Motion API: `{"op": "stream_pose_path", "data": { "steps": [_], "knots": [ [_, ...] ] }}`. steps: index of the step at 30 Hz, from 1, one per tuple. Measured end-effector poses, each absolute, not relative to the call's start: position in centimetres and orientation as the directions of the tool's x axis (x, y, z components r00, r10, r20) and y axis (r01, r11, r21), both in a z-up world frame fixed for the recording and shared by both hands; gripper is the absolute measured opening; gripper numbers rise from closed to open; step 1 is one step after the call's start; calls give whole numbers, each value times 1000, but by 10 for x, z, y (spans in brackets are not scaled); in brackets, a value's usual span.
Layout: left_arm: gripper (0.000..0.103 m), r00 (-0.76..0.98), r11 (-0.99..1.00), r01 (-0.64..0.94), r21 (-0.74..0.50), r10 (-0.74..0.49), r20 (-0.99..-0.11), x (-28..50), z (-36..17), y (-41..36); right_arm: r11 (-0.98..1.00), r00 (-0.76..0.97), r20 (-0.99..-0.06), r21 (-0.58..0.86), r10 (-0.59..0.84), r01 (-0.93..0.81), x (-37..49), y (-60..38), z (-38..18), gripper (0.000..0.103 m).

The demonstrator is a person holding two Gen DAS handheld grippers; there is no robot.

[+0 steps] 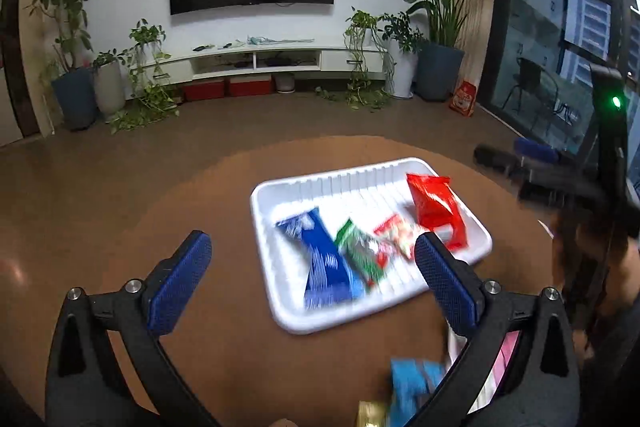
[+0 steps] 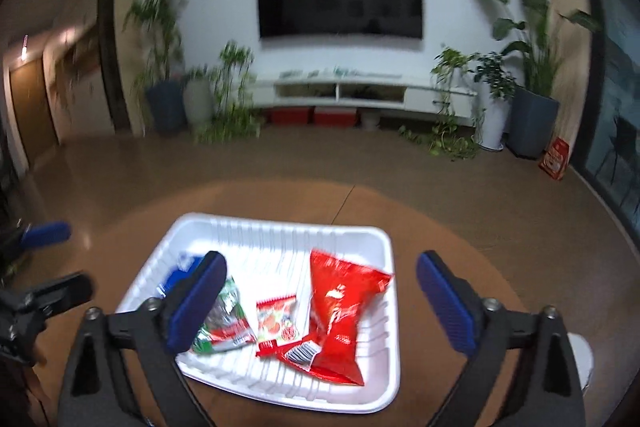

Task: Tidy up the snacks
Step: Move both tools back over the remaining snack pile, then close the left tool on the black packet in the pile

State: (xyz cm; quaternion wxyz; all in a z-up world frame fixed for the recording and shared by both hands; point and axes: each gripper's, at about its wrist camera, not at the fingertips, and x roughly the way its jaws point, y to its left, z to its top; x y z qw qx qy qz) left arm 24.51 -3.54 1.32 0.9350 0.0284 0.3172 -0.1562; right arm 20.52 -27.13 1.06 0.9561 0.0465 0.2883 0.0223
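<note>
Both grippers spread wide, nothing between the pads: left gripper (image 1: pixel 312 267) above the brown round table (image 1: pixel 224 195), right gripper (image 2: pixel 320 291) over the white ribbed tray (image 2: pixel 280 235). Four packets inside the tray: blue packet (image 1: pixel 326 267) at the left end, green packet (image 1: pixel 362 255) beside it, small red-and-white candy packet (image 2: pixel 278 323) next, large red bag (image 2: pixel 340 311) on the right with its lower corner lapping onto the candy packet. More snacks outside the tray, blurred at the near table edge in the left wrist view: light-blue packet (image 1: pixel 412 387), something gold (image 1: pixel 372 415), pink-and-white item partly hidden behind the finger. Tray looks about half filled, far half bare. Next step probably fetching the light-blue packet. For a clean pick: come down straight over it, pinch across the short width near a sealed edge, not the puffed middle; carry to the bare far part of the tray and release low so it lies flat without stacking. Risk of the foil slipping or nudging the gold item off the edge.
</note>
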Motion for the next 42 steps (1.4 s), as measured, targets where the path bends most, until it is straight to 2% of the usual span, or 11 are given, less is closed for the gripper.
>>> {"op": "stream_pose_path", "data": {
  "steps": [6, 10, 13, 16, 18, 24, 26, 32, 34, 39, 42],
  "knots": [
    [103, 701, 964, 212, -160, -264, -663, 166, -4, 4, 990, 850, -525, 135, 46, 30, 137, -277, 33, 101],
    [103, 636, 938, 174, -301, -340, -693, 126, -36, 22, 989, 846, -532, 143, 42, 40, 74, -265, 23, 101],
    [101, 604, 938, 178, -297, -342, -720, 107, -57, 18, 982, 819, -572, 176, 51, 62, 25, -259, 2, 99],
    [101, 608, 939, 197, -282, -342, -716, 91, -62, 9, 980, 777, -625, 189, 66, 69, -7, -251, -17, 92],
    [101, 608, 933, 221, -284, -360, -708, 84, -62, 1, 981, 758, -648, 183, 71, 64, -21, -243, -26, 91],
    [101, 596, 917, 300, -264, -396, -699, 78, -54, -26, 989, 698, -712, 140, 75, 37, -22, -219, -47, 84],
    [101, 583, 917, 314, -247, -391, -712, 84, -57, -36, 987, 678, -729, 155, 89, 36, -23, -218, -54, 78],
    [101, 558, 913, 354, -202, -380, -738, 96, -58, -55, 986, 660, -744, 164, 106, 26, -22, -209, -59, 78],
    [98, 539, 906, 384, -177, -375, -754, 101, -61, -68, 986, 653, -749, 168, 114, 21, -21, -208, -61, 77],
    [56, 480, 898, 400, -183, -375, -793, 115, -74, -86, 985, 646, -754, 172, 120, 17, -20, -208, -65, 76],
    [56, 464, 899, 397, -186, -371, -804, 119, -80, -87, 985, 639, -759, 173, 121, 20, -19, -209, -68, 76]
  ]
}}
